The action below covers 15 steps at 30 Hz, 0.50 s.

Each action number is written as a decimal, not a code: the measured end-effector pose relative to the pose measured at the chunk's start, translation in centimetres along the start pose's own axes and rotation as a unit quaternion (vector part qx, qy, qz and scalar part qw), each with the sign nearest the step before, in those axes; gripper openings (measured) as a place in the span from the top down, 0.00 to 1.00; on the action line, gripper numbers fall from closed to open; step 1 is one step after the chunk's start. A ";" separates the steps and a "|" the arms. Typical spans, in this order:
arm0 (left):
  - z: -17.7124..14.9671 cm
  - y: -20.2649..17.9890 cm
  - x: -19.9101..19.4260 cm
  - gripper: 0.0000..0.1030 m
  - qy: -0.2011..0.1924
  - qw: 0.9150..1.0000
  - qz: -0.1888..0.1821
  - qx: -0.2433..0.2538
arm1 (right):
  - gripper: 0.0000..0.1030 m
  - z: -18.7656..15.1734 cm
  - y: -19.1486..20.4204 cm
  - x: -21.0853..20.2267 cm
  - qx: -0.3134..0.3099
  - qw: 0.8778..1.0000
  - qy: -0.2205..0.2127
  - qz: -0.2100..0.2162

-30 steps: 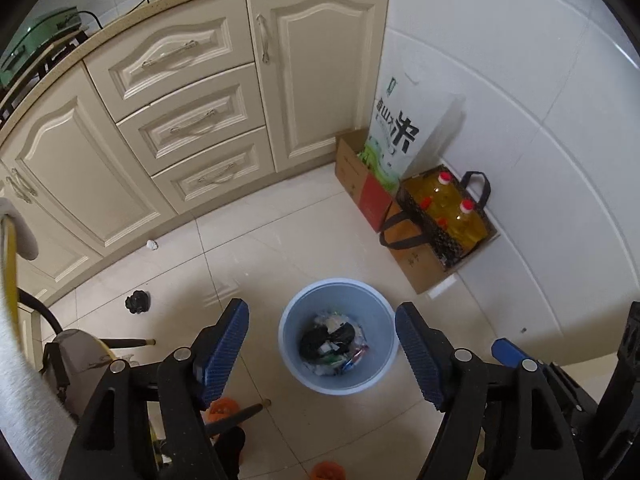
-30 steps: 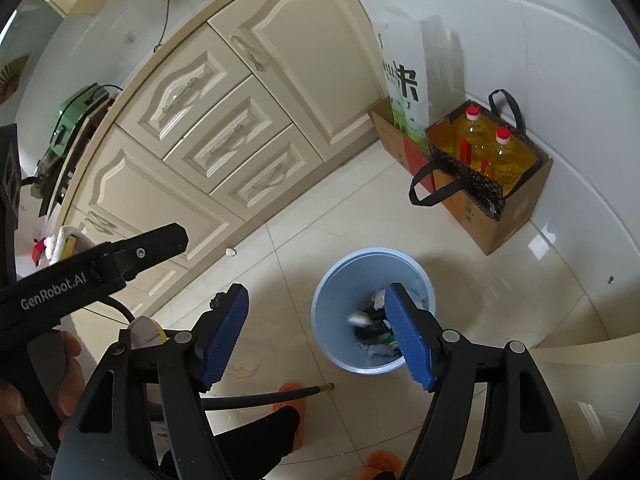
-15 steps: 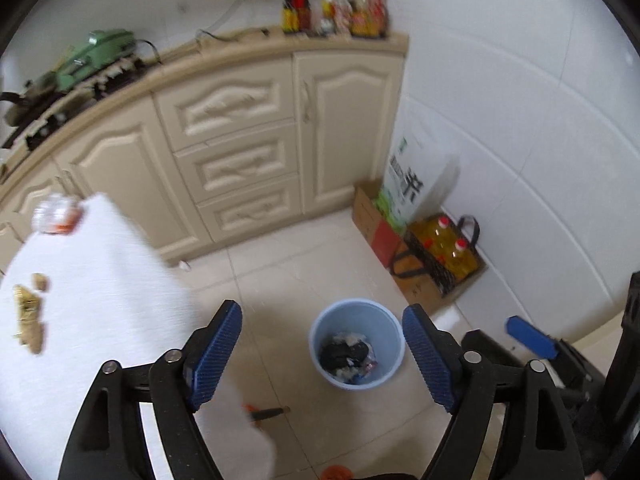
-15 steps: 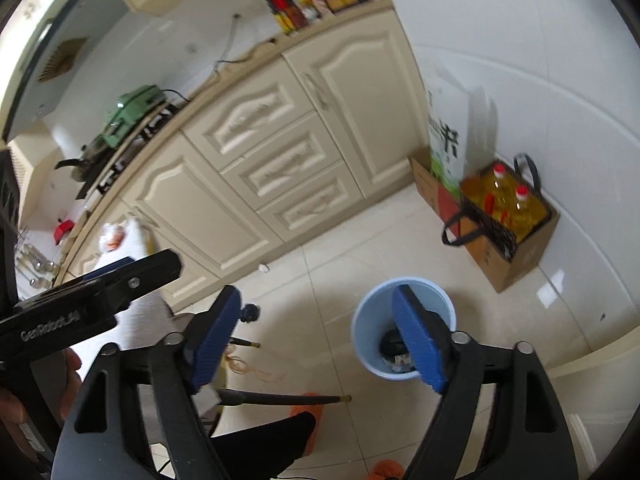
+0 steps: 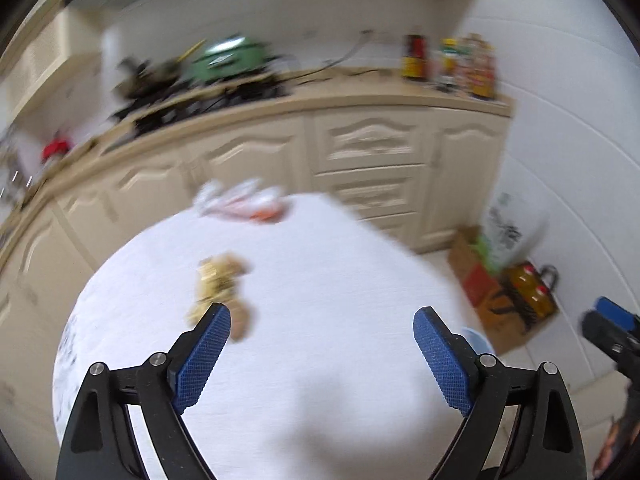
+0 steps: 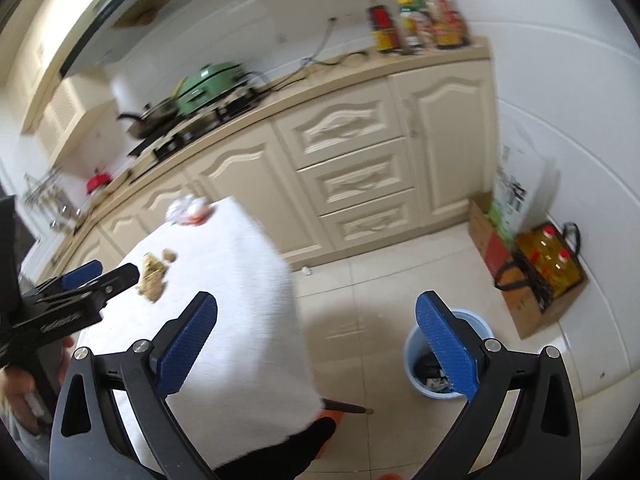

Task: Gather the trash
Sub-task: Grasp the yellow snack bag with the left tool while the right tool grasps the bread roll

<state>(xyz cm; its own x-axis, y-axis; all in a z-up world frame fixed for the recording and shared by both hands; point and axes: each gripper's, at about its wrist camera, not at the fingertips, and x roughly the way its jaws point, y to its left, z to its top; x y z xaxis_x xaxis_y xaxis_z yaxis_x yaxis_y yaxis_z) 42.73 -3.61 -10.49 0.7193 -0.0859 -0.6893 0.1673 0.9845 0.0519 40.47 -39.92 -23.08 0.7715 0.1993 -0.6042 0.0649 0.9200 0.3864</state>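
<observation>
Both your left gripper (image 5: 322,328) and right gripper (image 6: 316,314) are opening, empty; next, reach the peels (image 5: 218,280) on the table (image 5: 340,280).

Black gripper (image 6: 316,326) frames, blue textured pads (image 6: 186,344), silver screws (image 6: 490,345).

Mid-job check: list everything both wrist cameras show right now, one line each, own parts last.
table: one, white cloth, left of the floor.
brown scraps: one pile, tan, on the table.
crumpled wrapper: one, white and orange, table's far end.
bin: one, light blue, on the floor, trash inside.
oil bottles: two, yellow, in a bag by the wall.
green cooker: one, on the counter.
left gripper: blue jaws opening, nothing between.
right gripper: blue jaws opening, nothing between.
</observation>
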 end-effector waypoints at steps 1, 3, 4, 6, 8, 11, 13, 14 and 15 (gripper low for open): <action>-0.1 1.5 0.1 0.13 0.007 1.000 0.001 -0.017 | 0.01 0.2 1.4 0.6 -0.010 1.000 0.004 0.005; -0.9 4.9 -0.1 0.13 0.020 0.998 -0.002 -0.052 | 0.01 0.5 3.6 1.7 -0.027 1.000 0.012 0.011; -1.4 6.3 -0.4 0.13 0.022 0.998 -0.001 -0.062 | 0.01 0.7 5.2 2.7 -0.040 0.999 0.018 0.015; -2.1 9.1 -1.2 0.13 0.020 0.997 0.017 -0.072 | 0.01 0.8 7.6 4.3 -0.060 0.997 0.032 0.025; -2.6 11.3 -1.9 0.13 0.020 0.996 0.027 -0.079 | 0.01 0.8 10.6 6.7 -0.085 0.994 0.051 0.037; -3.4 14.2 -2.9 0.13 0.024 0.995 0.031 -0.093 | 0.01 0.6 15.1 11.1 -0.109 0.988 0.091 0.065; -3.1 16.0 -2.7 0.13 0.027 0.994 0.039 -0.099 | 0.01 0.3 17.6 14.0 -0.119 0.982 0.118 0.083; -3.1 16.6 -2.5 0.13 0.031 0.994 0.043 -0.101 | 0.01 0.1 18.6 15.1 -0.125 0.980 0.127 0.087; -3.1 17.3 -2.1 0.13 0.034 0.993 0.044 -0.104 | 0.01 -0.2 19.7 16.3 -0.134 0.978 0.136 0.089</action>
<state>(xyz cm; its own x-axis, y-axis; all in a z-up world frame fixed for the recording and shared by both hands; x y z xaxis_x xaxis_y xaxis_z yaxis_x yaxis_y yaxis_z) 42.02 14.12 -10.32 0.6769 0.0063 -0.7360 -0.0425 0.9986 -0.0306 54.22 -18.44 -25.45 0.5563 0.4132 -0.7210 -0.2514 0.9107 0.3278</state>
